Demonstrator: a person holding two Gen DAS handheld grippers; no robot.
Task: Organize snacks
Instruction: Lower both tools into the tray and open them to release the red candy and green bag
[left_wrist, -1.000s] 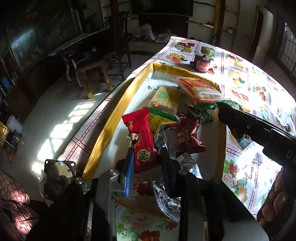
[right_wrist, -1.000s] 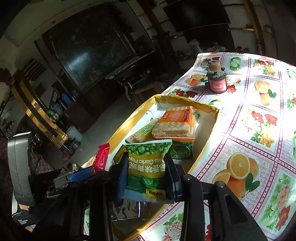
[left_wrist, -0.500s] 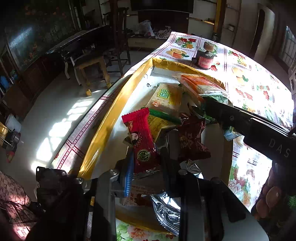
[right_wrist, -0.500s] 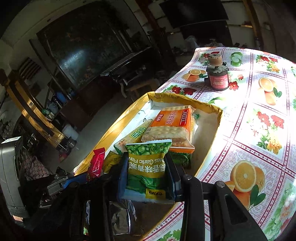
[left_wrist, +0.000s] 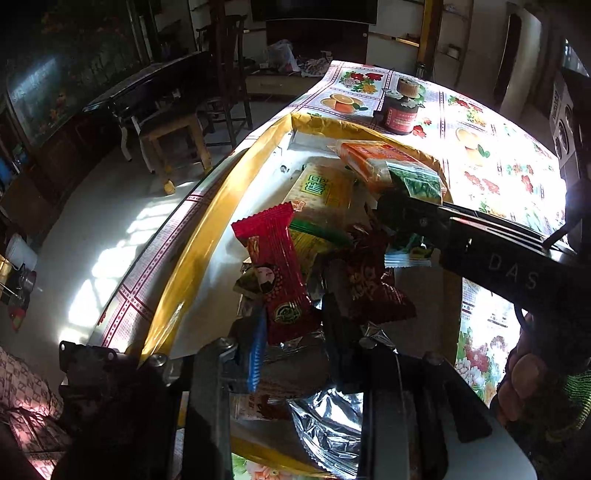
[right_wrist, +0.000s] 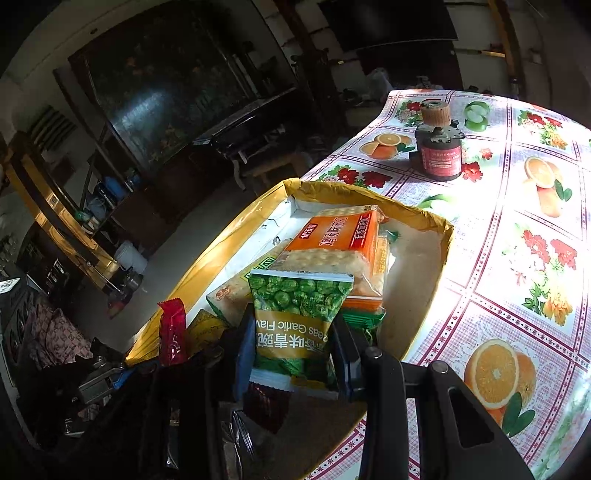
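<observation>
Sunlit fruit-and-flower tablecloth on a long table in a dim living room, with a shallow yellow-rimmed tray near the table's edge and a little red jar standing well beyond it.

Both claws are busy. The left gripper is pinched shut on a red snack packet, gripping it at the lower end so the crimped top sticks up over the pile in the tray. The right gripper is clamped on a green pea packet, jaws pressing its two side edges about mid-height, and it hangs over the near half of the tray, just in front of the orange cracker pack.

Handling-wise, my guess is all of this is featherweight — puffed foil and plastic film, mostly air. The film looks slick and crinkly, so a pinch on the inflated belly could squirt out or pop the bag; the flat crimped seams at the ends seem like the safer hold. The cracker packs — the orange one and the yellow-green one — look stiffer and brick-like, but the contents would crumble if squeezed hard, so light pressure across the short sides. The dark red foil packet and silver wrappers lie loose and overlapping, so anything set down there may slide.
</observation>
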